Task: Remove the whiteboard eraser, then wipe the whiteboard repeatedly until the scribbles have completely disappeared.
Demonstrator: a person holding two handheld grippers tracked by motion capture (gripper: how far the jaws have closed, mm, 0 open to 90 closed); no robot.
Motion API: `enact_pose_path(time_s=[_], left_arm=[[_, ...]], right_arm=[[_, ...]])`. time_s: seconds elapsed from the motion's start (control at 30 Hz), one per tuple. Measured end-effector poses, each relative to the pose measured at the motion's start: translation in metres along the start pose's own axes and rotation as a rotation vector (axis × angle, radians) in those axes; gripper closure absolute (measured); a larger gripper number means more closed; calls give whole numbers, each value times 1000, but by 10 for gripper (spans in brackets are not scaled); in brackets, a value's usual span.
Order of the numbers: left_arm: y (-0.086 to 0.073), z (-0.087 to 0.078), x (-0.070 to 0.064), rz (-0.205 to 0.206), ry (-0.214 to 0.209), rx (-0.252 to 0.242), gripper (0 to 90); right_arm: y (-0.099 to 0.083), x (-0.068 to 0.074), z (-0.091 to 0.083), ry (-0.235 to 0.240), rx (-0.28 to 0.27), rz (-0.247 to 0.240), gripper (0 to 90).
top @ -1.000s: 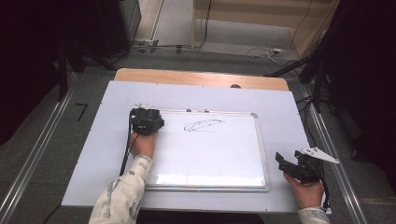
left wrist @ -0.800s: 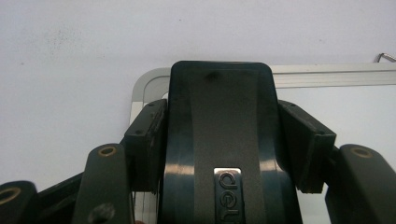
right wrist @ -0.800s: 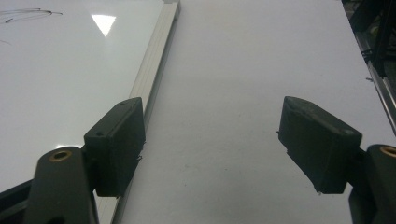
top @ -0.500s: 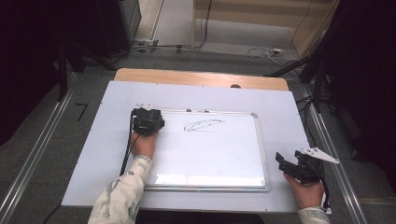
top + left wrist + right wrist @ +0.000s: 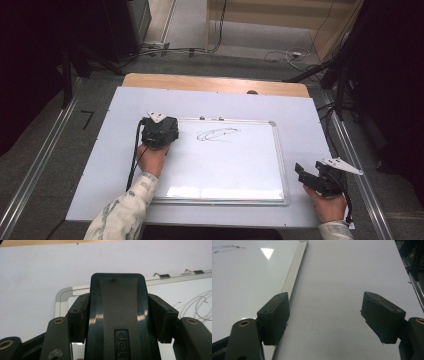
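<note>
A white whiteboard with a silver frame lies on the white table cover. A thin black scribble marks its upper middle. My left gripper rests at the board's top left corner, shut on a black eraser that stands between its jaws; the scribble lies off to its right. My right gripper hovers off the board's lower right corner. In the right gripper view it is open over the bare cover, with the board's frame by one jaw.
The table cover leaves a wide bare strip right of the board. Two small clips sit on the board's top frame. The wooden table edge runs along the back, and metal rails flank both sides.
</note>
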State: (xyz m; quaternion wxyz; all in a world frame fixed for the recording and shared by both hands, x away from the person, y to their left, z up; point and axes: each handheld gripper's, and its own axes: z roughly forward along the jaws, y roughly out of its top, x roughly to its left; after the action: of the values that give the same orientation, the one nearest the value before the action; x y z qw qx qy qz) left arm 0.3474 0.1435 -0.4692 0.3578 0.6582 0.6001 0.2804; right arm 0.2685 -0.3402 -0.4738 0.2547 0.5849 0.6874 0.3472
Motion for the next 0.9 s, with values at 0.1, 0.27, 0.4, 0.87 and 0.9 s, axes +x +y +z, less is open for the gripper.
enact_pose_path(time_s=[0.1,0.27,0.4,0.87,0.9], left_arm=[[-2,-3,-1,1,-14,0,407],[-7,-5,-1,0,-25,0,407],[-9,-7,-1,-5,-31,-4,407],[-7,-7,-3,-14,-51,-3,407],[-7,-7,-4,-16,-55,-1,407]], right_arm=[[0,1,1,2,4,5,216],[1,2,3,5,5,-3,216],[1,2,3,4,4,-3,216],[1,1,2,6,2,6,216],[1,2,3,7,5,3,216]])
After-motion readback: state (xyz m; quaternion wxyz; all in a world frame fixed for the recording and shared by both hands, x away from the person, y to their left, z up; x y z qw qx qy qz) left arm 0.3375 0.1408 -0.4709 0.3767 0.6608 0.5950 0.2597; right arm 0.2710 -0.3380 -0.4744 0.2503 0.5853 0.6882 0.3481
